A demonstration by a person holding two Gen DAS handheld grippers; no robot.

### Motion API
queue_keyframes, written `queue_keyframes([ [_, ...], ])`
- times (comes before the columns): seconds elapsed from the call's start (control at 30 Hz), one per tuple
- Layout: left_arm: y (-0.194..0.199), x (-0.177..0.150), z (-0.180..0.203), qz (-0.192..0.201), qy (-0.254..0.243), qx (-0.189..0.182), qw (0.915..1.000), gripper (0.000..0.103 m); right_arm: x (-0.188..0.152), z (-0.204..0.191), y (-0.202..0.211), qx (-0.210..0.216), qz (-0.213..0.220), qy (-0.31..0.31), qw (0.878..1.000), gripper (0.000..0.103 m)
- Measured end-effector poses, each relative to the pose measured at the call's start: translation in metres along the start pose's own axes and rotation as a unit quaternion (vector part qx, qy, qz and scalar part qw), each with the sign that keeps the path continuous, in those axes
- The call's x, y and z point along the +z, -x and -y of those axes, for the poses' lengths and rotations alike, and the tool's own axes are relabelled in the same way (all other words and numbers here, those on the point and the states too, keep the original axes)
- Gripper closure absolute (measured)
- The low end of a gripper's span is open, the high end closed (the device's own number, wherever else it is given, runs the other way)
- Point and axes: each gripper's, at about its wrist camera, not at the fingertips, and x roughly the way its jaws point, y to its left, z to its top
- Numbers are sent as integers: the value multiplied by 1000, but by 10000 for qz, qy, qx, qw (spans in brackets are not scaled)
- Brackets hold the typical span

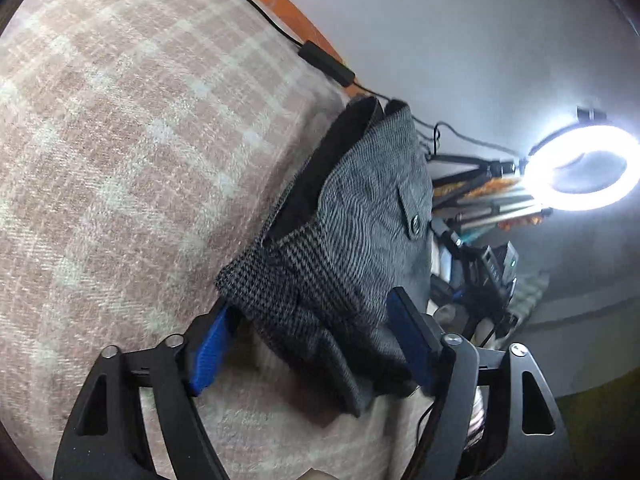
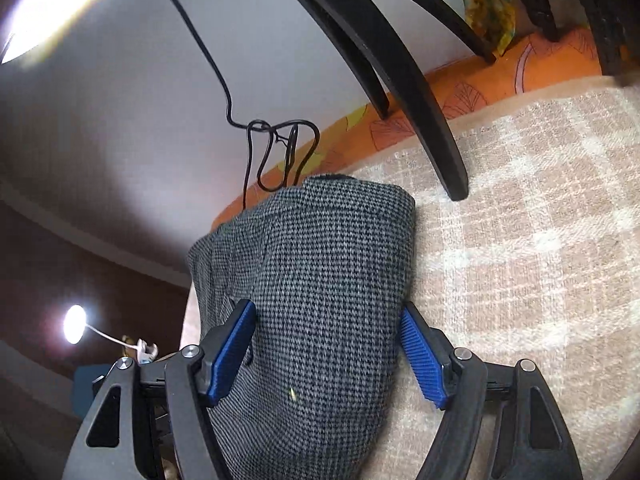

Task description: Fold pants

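The grey houndstooth pants (image 1: 344,236) lie folded into a thick bundle on a pink-and-cream checked blanket (image 1: 132,152). In the left wrist view a buttoned pocket flap and the black lining show at the far end. My left gripper (image 1: 316,320) is open, its blue-padded fingers (image 1: 208,356) astride the near end of the bundle. In the right wrist view the pants (image 2: 320,288) fill the middle. My right gripper (image 2: 328,332) is open, with its blue fingers (image 2: 422,356) on either side of the fabric.
An orange patterned sheet (image 2: 480,88) edges the blanket (image 2: 520,240). Black tripod legs (image 2: 400,80) stand on it, with a coiled black cable (image 2: 276,148) nearby. A lit ring light (image 1: 580,168) and clutter sit at the right of the left wrist view.
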Motion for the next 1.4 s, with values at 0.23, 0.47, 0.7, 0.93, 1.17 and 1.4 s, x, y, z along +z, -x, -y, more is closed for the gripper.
queue_keyframes([
  [0.23,1,-2,8,139,-288,211,9993,25,9,3,-3,-24,61,-1,10000,27],
  [0.47,3,-3,12,437,-415,263,9978,36,4,-5,-4,-122,119,153,9997,41],
  [0.7,-3,2,13,435,-449,439,9971,24,5,6,0,-32,134,39,9999,29],
  [0.93,-14,7,21,602,-849,538,9931,61,1,-19,-4,-594,213,597,9962,66],
  [1.17,-6,-2,44,782,-1692,568,9808,71,-4,-58,13,-1023,385,1376,9844,81],
  [1.4,5,-26,69,825,-2334,570,9672,73,-9,-90,38,-1182,584,1895,9730,84],
])
